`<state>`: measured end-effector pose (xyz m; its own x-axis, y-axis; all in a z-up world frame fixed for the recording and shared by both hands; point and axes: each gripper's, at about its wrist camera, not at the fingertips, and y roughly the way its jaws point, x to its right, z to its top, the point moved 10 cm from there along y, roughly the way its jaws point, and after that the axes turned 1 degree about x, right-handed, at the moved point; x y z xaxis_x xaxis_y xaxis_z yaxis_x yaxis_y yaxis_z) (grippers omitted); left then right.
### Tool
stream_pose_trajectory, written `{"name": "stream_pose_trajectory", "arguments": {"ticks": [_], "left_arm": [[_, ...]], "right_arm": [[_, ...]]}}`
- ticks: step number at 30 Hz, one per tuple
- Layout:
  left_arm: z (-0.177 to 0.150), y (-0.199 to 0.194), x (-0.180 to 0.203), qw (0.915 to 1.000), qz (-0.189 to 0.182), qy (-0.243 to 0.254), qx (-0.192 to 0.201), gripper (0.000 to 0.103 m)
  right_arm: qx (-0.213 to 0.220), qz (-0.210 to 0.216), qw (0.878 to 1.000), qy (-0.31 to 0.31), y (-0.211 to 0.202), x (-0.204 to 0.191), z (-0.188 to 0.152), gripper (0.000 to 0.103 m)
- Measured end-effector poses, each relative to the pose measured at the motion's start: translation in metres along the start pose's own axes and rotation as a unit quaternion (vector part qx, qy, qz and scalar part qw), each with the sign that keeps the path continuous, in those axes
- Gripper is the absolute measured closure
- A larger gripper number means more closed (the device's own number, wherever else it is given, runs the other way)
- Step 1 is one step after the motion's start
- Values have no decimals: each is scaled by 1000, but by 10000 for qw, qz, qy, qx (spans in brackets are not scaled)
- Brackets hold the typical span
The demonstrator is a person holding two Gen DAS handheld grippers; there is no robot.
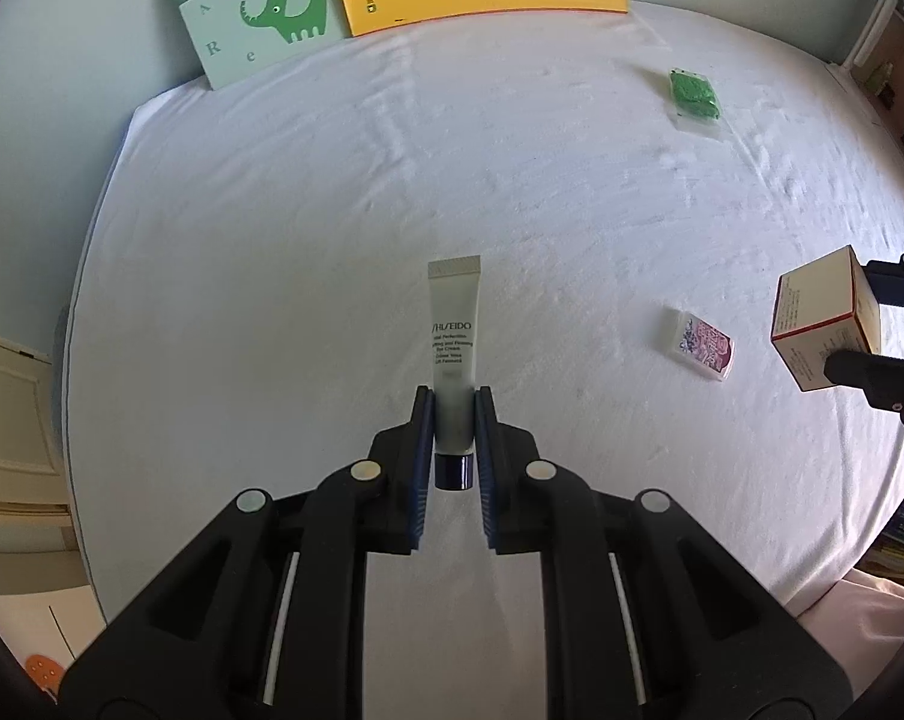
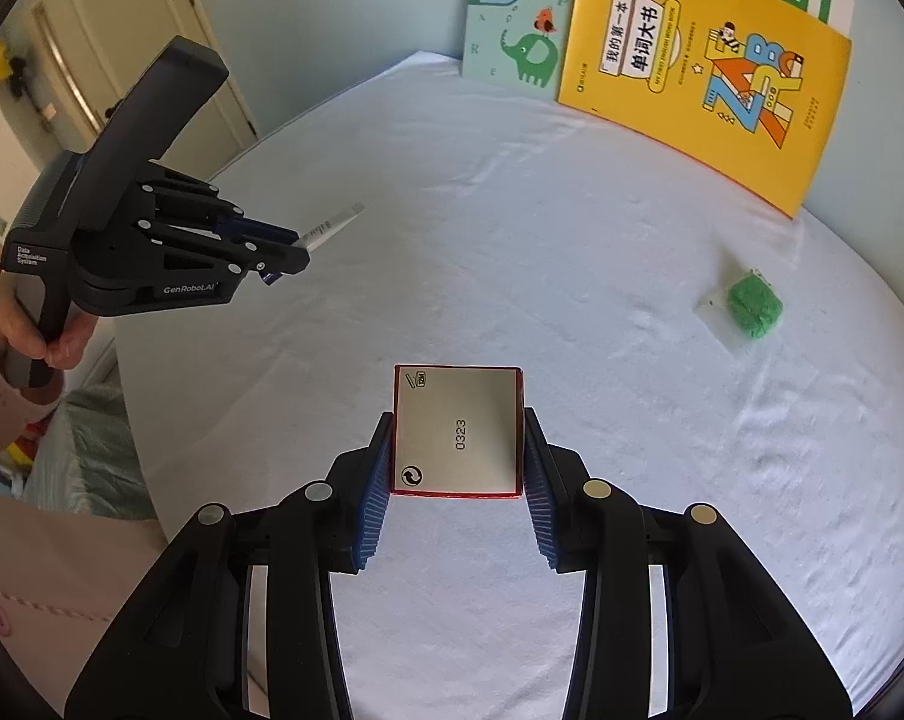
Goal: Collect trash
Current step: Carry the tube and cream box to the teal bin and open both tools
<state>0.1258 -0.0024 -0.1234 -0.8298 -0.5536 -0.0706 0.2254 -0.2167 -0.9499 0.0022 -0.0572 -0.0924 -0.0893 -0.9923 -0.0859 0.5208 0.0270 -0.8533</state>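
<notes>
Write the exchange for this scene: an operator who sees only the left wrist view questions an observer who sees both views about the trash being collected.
Operator: My left tongs hold the cream tube. I only see the box at my right edge. Is anything printed on its far face?
Observer: Yes. The face towards the right tongs reads 0323, with a recycling symbol in one corner.
Operator: What carries my own tool?
Observer: A hand grips its handle, below the black body.
</notes>
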Motion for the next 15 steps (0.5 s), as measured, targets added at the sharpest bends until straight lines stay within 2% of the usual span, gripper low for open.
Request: {"name": "stream_pose_trajectory", "arguments": {"ticks": [15], "left_arm": [[-49,-24,-41,9957,384,-847,20,91]], "right_arm": [[34,471,9951,-874,7,-49,22,62]]}}
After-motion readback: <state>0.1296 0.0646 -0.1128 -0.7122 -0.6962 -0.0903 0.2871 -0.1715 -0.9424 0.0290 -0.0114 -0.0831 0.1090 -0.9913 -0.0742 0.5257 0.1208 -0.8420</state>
